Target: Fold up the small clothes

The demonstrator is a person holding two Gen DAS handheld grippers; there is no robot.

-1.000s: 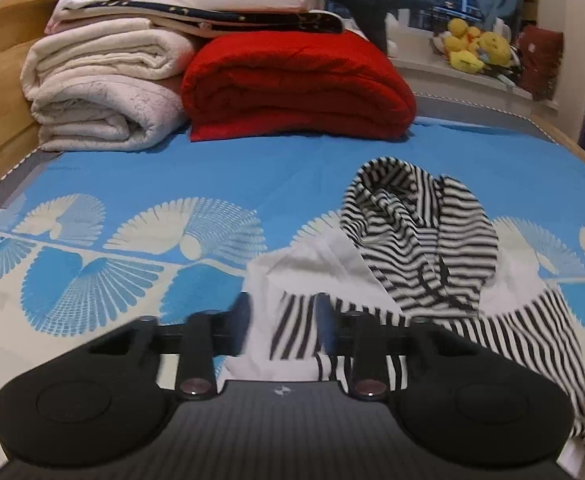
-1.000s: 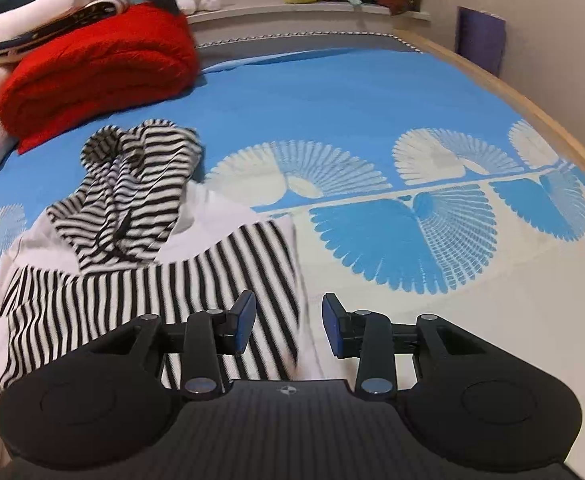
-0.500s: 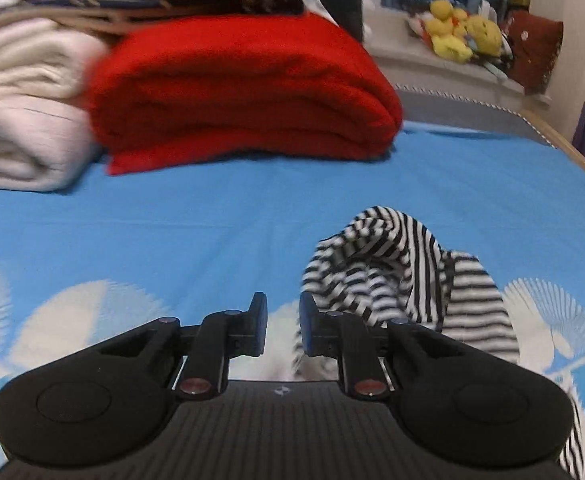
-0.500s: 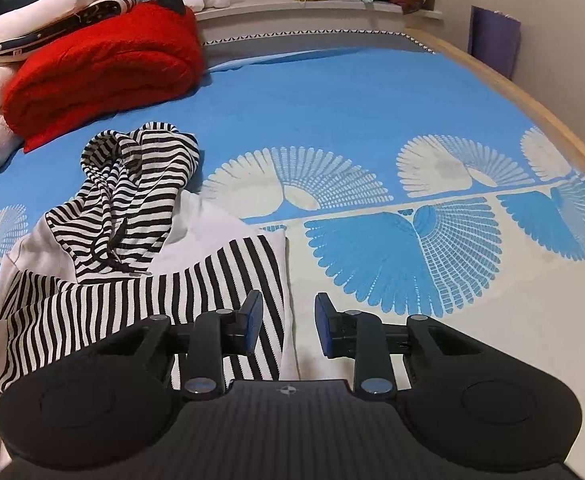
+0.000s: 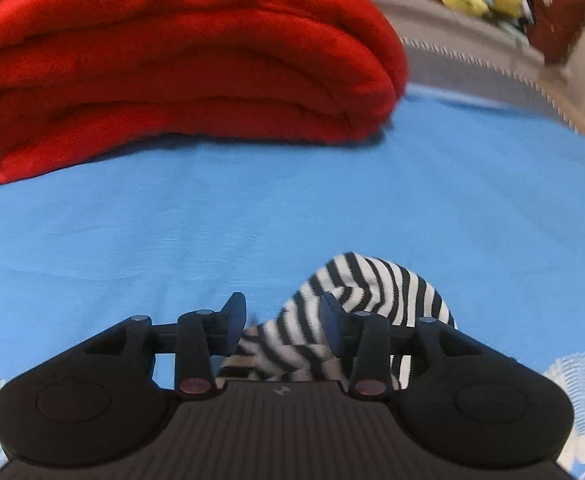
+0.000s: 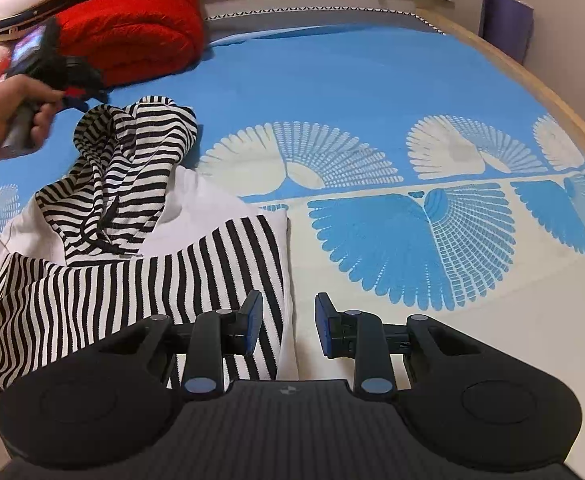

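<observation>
Striped hoodie (image 6: 132,280): lay rumpled on the blue bedspread (image 6: 372,80), on the near side of the folded red blanket (image 5: 180,60), hood (image 5: 356,292) pointing toward that blanket with a strip of bare blue between the two. Lay partly doubled over, a striped panel across the white body, its right-hand edge running straight down toward the camera.

Left gripper (image 5: 282,316): held in a hand (image 6: 0,120) just short of the red blanket, at the hood's tip. Jaws opening, striped cloth bunched between them; right finger against the fabric, left finger standing clear of it, so no grip.

Right gripper (image 6: 288,324): farthest from the red blanket, at the hoodie's near right edge. Jaws parted, left finger over the striped border, right finger over bare bedspread; nothing pinched.

Room to move: wide open bedspread stretching from the red blanket's right end across to the wooden bed rail (image 6: 532,84), nothing lying on it.
</observation>
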